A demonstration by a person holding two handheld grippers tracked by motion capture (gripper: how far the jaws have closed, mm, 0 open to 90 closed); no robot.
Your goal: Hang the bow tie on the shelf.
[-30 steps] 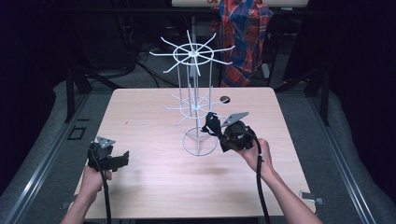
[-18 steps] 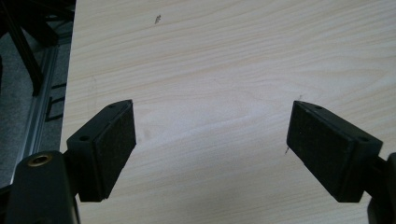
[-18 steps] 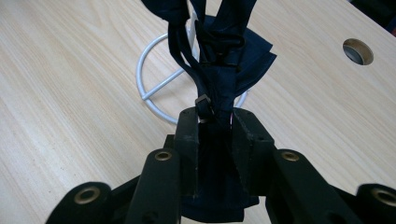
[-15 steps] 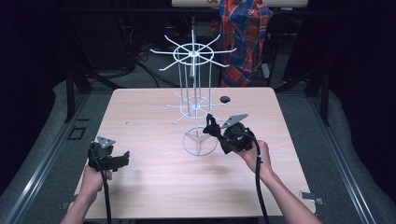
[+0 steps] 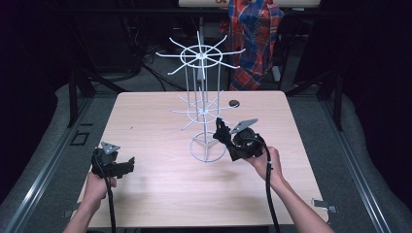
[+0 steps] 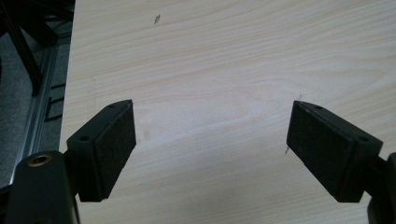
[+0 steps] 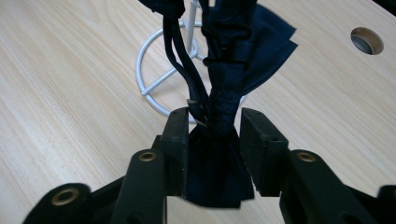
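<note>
My right gripper point(image 7: 212, 122) has just been easing apart; the dark cloth pouch point(image 7: 224, 93) sits between its jaws, the right pad off it, so I read it as let go. The pouch hangs ahead of me on the wire rack point(image 5: 204, 104), cords point(image 7: 180, 56) beside it. I judge it light, soft and floppy; best pinched at the bunched neck. The rack's base ring point(image 7: 154, 88) lies just beyond. My left gripper point(image 6: 210, 140) stands wide apart over bare table point(image 6: 224, 56).
</note>
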